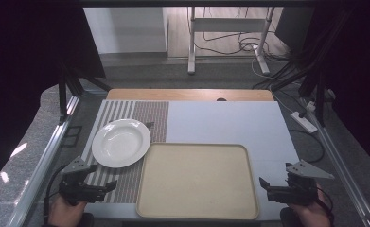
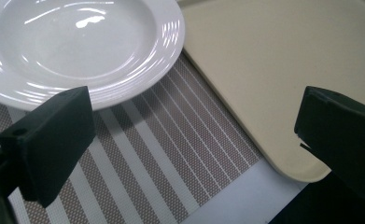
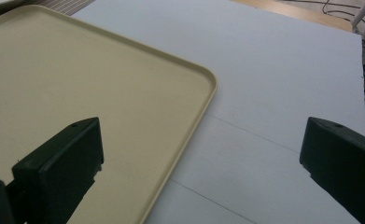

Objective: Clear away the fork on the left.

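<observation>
A white deep plate (image 1: 121,142) (image 2: 77,42) rests on a brown-and-white striped placemat (image 1: 126,113) (image 2: 161,154) at the left of the table. To its right lies a beige tray (image 1: 197,179) (image 2: 283,70) (image 3: 77,79) with nothing on it. My left gripper (image 1: 104,176) (image 2: 194,107) hovers open at the near left, over the placemat, between the plate's near rim and the tray's corner. Near the tray's right edge, my right gripper (image 1: 273,185) (image 3: 201,135) is open over the tray's far right corner. Neither gripper holds anything.
A pale blue-grey sheet (image 1: 225,120) (image 3: 273,70) covers the table right of the placemat and behind the tray. Metal frame rails run along the left (image 1: 45,156) and right (image 1: 339,156). A power strip (image 1: 304,122) and cables lie on the floor at right.
</observation>
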`<state>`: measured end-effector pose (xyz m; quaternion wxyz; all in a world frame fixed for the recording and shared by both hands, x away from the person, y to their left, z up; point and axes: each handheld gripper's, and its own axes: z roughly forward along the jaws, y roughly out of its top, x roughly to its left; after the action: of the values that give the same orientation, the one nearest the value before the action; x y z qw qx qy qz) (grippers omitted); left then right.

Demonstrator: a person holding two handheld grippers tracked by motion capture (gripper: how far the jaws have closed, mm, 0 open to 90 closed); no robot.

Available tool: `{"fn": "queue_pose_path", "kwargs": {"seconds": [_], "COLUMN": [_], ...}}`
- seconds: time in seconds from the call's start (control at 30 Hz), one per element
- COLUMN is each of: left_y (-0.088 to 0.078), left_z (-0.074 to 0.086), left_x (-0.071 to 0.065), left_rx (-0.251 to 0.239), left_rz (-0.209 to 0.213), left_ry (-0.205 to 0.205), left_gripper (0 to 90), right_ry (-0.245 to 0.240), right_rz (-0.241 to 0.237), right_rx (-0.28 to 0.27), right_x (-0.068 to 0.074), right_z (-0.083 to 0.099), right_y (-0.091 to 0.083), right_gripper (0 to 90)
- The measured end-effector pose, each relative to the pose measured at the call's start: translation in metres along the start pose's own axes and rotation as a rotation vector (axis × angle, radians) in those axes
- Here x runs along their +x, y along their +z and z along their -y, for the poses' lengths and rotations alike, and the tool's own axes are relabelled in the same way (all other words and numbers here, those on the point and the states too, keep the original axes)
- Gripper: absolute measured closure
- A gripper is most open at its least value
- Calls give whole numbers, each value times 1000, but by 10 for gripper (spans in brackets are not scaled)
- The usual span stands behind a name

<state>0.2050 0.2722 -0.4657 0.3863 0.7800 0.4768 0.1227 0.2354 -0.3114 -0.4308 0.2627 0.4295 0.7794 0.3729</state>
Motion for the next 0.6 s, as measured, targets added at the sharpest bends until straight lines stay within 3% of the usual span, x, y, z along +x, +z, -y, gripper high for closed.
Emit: {"fn": "queue_pose_path", "kwargs": {"seconds": [0.1, 0.2, 0.6], "left_y": [1, 5, 14], "left_z": [-2, -3, -8], "left_x": [-1, -2, 0], "left_rx": [-9, 13, 14], "left_rz": [12, 27, -11], "left_ry": [9, 20, 48], "left_gripper": [0, 0, 0], "right_ry": [-1, -2, -3], "right_rz": [0, 0, 0], "right_rx": [0, 1, 4], "right_x": [0, 0, 0], "right_z": [0, 0, 0], "right_y": [0, 0, 1], "right_gripper": [2, 2, 2]}}
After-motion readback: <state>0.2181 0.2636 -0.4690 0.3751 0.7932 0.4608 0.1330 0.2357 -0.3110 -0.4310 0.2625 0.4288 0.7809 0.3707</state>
